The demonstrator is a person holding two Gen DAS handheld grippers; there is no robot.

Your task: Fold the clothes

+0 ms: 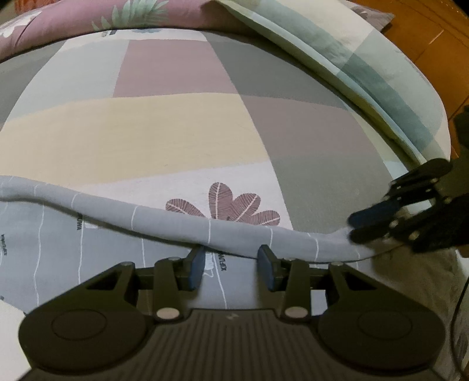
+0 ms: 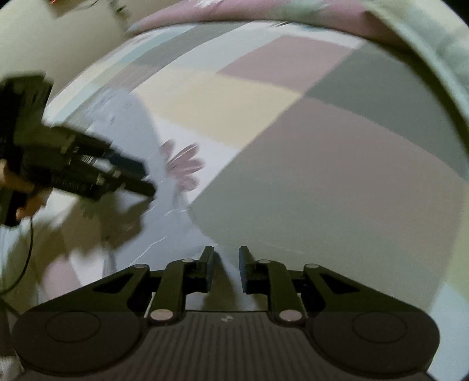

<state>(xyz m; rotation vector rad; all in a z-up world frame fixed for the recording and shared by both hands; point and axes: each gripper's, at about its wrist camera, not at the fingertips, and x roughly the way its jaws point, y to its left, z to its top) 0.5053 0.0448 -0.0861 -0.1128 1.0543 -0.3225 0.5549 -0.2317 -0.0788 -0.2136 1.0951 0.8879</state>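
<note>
A grey garment [image 1: 117, 234] with thin white lines lies flat on the bed, its rounded fold edge running across the left wrist view. My left gripper [image 1: 231, 252] hovers open over that edge, its pads apart and holding nothing. At the garment's right end, my right gripper [image 1: 353, 227] has its jaws narrowed on the corner of the fabric. In the blurred right wrist view the garment [image 2: 173, 231] tapers to a tip between my right gripper's [image 2: 225, 252] fingers. My left gripper [image 2: 148, 181] shows at the left, held by a hand [image 2: 23, 205].
The bed sheet [image 1: 146, 126] is a patchwork of yellow, mauve, grey and white with a leaf print. A green-checked pillow [image 1: 366, 67] lies at the far right and a pink duvet [image 1: 73, 23] along the far edge. Wooden floor [image 1: 425, 44] lies beyond the bed.
</note>
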